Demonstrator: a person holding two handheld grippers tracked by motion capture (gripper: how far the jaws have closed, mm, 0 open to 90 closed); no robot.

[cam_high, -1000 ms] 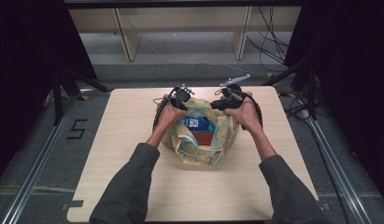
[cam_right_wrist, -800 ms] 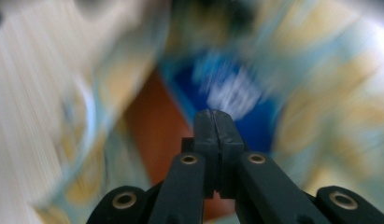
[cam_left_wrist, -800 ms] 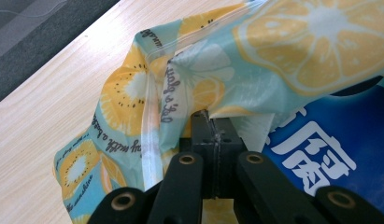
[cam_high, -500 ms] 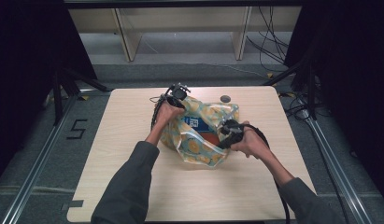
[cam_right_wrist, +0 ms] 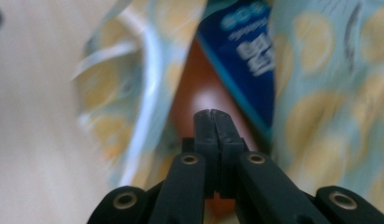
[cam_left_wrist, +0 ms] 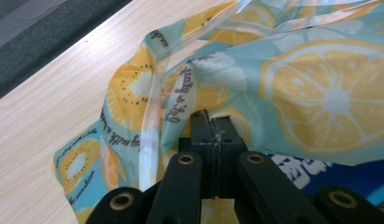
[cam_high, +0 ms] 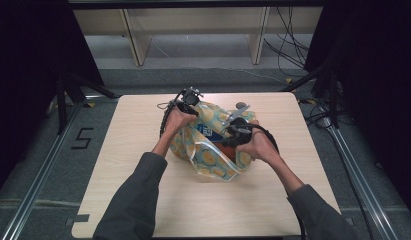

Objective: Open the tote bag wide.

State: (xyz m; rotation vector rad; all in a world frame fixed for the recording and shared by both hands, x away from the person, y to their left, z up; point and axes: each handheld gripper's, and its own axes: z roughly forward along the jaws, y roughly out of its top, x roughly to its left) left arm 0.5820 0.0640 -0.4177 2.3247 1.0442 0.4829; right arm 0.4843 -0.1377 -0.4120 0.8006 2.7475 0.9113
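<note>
A teal bag printed with yellow lemon slices lies in the middle of the wooden table. My left gripper is at its far left rim, and its jaws are shut on a fold of the bag there. My right gripper is low at the bag's right side. Its jaws are shut and point into the open mouth with nothing seen between them. Inside lie a blue package and a brown rounded thing; the blue package also peeks out from above.
A small dark round object sits on the table just behind the bag. Beyond the far edge stands a pale shelf frame. Cables run over the floor at the right.
My right hand has left the bag's far right rim and come nearer and lower, to the bag's open mouth. The left hand has stayed put, still holding up the far left rim.
</note>
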